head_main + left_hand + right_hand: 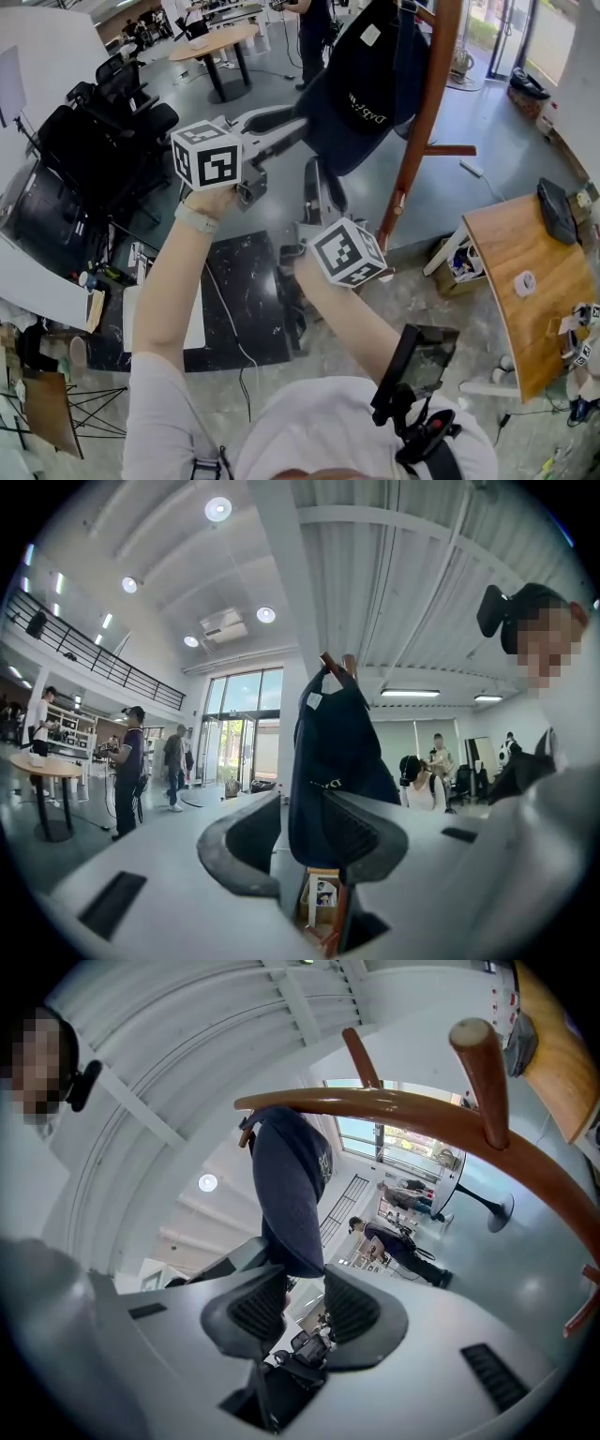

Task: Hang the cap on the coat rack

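Note:
A dark navy cap hangs at the top of the reddish-brown wooden coat rack. My left gripper reaches in from the left, level with the cap's lower edge. In the left gripper view its jaws stand wide around the cap; the cloth lies against the right pad and clear of the left, so the gripper is open. My right gripper points up from below. In the right gripper view the cap hangs from a curved rack arm, its bottom edge dipping between the open gripper's pads.
A wooden table stands at the right, black office chairs at the left, a dark slab on the floor below my arms. A round table is farther back. Several people stand in the hall. A rack peg juts up nearby.

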`<action>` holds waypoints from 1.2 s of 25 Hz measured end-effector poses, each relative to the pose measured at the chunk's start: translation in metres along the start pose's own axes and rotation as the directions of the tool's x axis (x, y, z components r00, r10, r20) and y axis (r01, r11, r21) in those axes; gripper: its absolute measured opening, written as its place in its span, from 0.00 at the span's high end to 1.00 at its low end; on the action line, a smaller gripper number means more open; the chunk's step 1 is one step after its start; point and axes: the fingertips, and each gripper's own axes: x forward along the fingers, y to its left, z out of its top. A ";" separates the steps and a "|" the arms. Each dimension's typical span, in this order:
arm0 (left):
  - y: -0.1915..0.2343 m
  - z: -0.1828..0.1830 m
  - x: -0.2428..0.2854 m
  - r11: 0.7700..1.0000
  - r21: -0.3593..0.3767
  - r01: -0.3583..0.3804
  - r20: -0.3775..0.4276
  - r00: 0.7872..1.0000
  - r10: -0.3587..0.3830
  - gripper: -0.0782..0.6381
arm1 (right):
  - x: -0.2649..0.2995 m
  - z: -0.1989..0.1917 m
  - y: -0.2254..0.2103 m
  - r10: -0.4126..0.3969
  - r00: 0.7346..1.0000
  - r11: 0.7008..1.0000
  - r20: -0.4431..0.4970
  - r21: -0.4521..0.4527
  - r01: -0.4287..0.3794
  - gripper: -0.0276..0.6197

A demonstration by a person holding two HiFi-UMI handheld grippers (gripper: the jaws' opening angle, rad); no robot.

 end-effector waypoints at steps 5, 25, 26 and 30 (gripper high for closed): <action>0.002 -0.030 -0.007 0.998 -0.055 -0.030 0.032 0.999 0.032 0.70 | -0.010 -0.018 -0.021 -0.019 0.999 1.000 -0.042 0.005 0.019 0.79; -0.047 -0.220 0.008 0.879 -0.437 -0.191 0.109 0.959 0.262 0.70 | -0.107 -0.077 -0.164 -0.198 0.930 0.979 -0.310 -0.020 0.202 0.79; -0.054 -0.222 0.011 0.865 -0.456 -0.208 0.109 0.952 0.286 0.70 | -0.115 -0.074 -0.170 -0.202 0.925 0.978 -0.323 -0.018 0.208 0.79; -0.081 -0.225 0.026 0.836 -0.503 -0.218 0.145 0.933 0.330 0.70 | -0.142 -0.053 -0.188 -0.217 0.912 0.975 -0.348 -0.029 0.221 0.79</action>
